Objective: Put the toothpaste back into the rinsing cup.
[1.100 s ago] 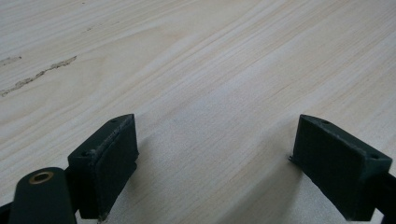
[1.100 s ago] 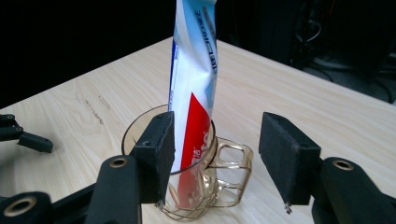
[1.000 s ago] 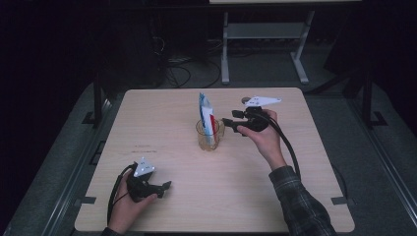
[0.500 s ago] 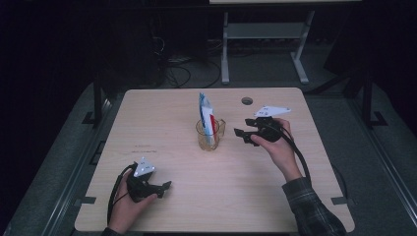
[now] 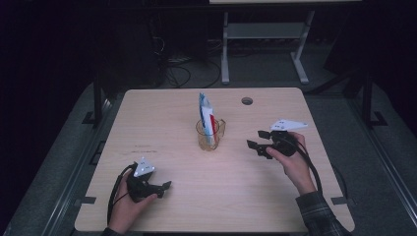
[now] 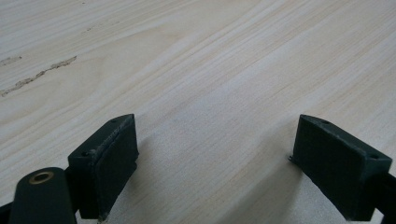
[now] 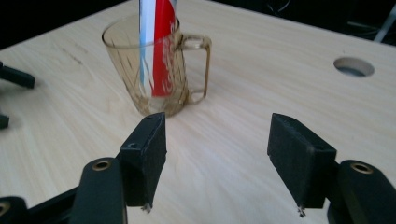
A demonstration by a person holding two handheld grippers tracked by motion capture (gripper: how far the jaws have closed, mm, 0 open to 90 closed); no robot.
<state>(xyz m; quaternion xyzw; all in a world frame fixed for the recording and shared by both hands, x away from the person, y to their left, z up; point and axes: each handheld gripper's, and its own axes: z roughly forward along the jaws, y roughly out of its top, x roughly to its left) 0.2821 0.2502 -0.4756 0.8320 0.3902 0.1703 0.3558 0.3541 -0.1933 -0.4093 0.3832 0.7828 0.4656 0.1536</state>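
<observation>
Your left gripper (image 5: pixel 162 186) sits low on the near left part of the table (image 5: pixel 162 113). It rests there because it has no job right now. In the left gripper view its two black jaws stand wide apart, and only bare wood lies between them. It holds nothing.

In the middle of the table stands the clear cup (image 5: pixel 210 135). It is upright, and its handle points to your right side. A tube (image 5: pixel 206 115) with blue, white and red on it stands inside the cup. The tube leans on the rim, so the cup keeps it from falling over. Its top sticks out high above the rim.

Your right gripper (image 5: pixel 259 139) is to the right of the cup, near it but not touching. Its jaws point toward the cup. In the right gripper view (image 7: pixel 219 168) the jaws are wide open with nothing between them, and the cup (image 7: pixel 156 70) with the tube (image 7: pixel 156 44) stands just past them. Open jaws like these look ready for a grab, or they have just let go. I cannot tell which.

Far back on the table, to the right, there is a small round hole (image 5: pixel 247 101).
</observation>
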